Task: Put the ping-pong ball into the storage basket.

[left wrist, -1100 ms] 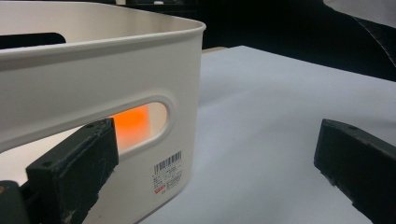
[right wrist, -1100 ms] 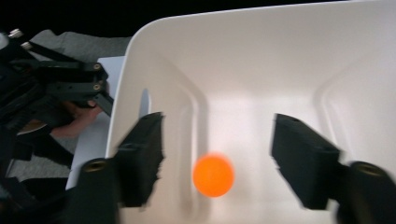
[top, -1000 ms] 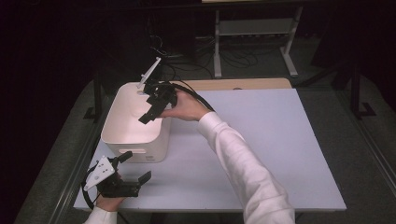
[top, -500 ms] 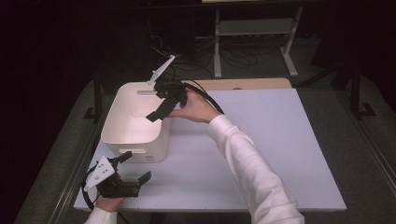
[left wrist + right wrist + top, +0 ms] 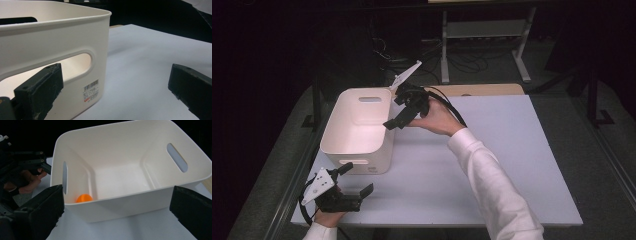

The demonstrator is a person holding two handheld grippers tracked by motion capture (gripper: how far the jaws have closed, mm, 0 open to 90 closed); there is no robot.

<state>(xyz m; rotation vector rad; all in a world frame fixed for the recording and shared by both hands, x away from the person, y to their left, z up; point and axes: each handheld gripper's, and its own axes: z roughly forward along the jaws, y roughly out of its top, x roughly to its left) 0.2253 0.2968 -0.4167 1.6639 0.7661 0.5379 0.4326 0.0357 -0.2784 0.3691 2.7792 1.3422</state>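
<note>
Nearest the person, the left gripper point(image 5: 349, 186) rests low at the table's point(image 5: 492, 170) near left corner, held in the left hand point(image 5: 328, 216). Its jaws stand wide apart with nothing between them. Just ahead of them is the near wall of a white plastic storage bin point(image 5: 377, 150), with a handle slot point(image 5: 75, 61) and a barcode label point(image 5: 91, 90).

Farther out, the right gripper point(image 5: 404, 116) hovers beside the bin's right rim, angled down and toward the bin. The right hand point(image 5: 438, 119) wraps its body, and the white-sleeved forearm point(image 5: 487, 175) reaches diagonally across the table. Its jaws have just been opening and now stand fully apart, empty.

Seen from the right gripper, a small orange ball point(image 5: 84, 198) lies on the bin floor in the corner below and just beyond the left jaw, partly hidden by the rim.

The ball looks already dropped, so the step in hand is likely withdrawing. Done well, the right gripper should lift clear of the rim before swinging away, so its jaws do not knock the bin, while the left gripper stays ready to steady it.
</note>
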